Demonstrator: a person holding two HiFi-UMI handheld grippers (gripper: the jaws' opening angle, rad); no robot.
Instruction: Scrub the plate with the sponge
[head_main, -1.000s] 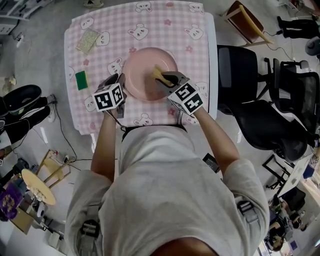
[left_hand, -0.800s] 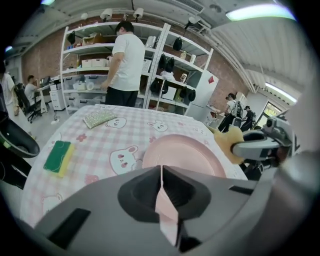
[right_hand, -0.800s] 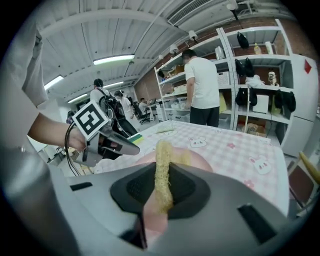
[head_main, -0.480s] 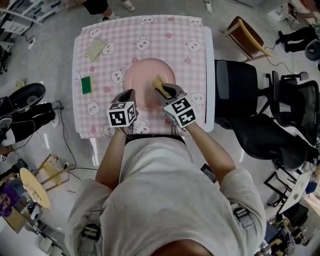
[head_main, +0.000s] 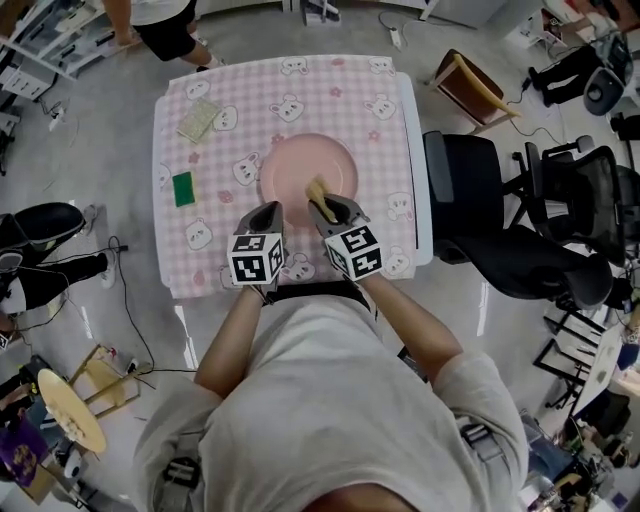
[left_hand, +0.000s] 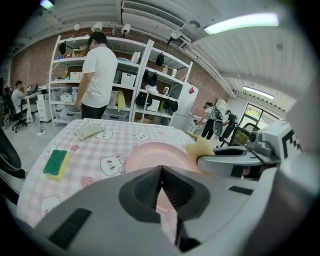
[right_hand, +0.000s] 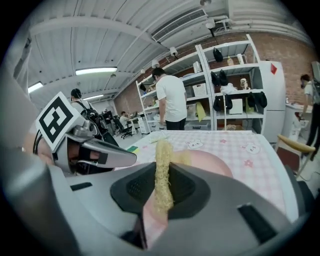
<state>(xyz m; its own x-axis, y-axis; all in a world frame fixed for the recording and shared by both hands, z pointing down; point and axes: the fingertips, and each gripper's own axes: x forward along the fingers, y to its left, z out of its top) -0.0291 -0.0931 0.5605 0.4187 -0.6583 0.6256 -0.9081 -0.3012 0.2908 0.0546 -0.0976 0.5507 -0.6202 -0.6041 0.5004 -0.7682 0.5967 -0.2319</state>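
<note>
I read this site as a lab or workshop hall. Indicators: white open metal shelving racks (left_hand: 135, 70) stocked with bins, a red brick wall (right_hand: 292, 47), long ceiling strip lights (left_hand: 242, 22), black swivel office chairs (head_main: 470, 195) and a bare grey floor (head_main: 90, 150).

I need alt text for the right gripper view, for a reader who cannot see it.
The right gripper has its jaws shut on a yellow sponge, squeezed thin and standing on edge, with a pink plate behind it on a checked tablecloth. The left gripper shows at the left.
</note>
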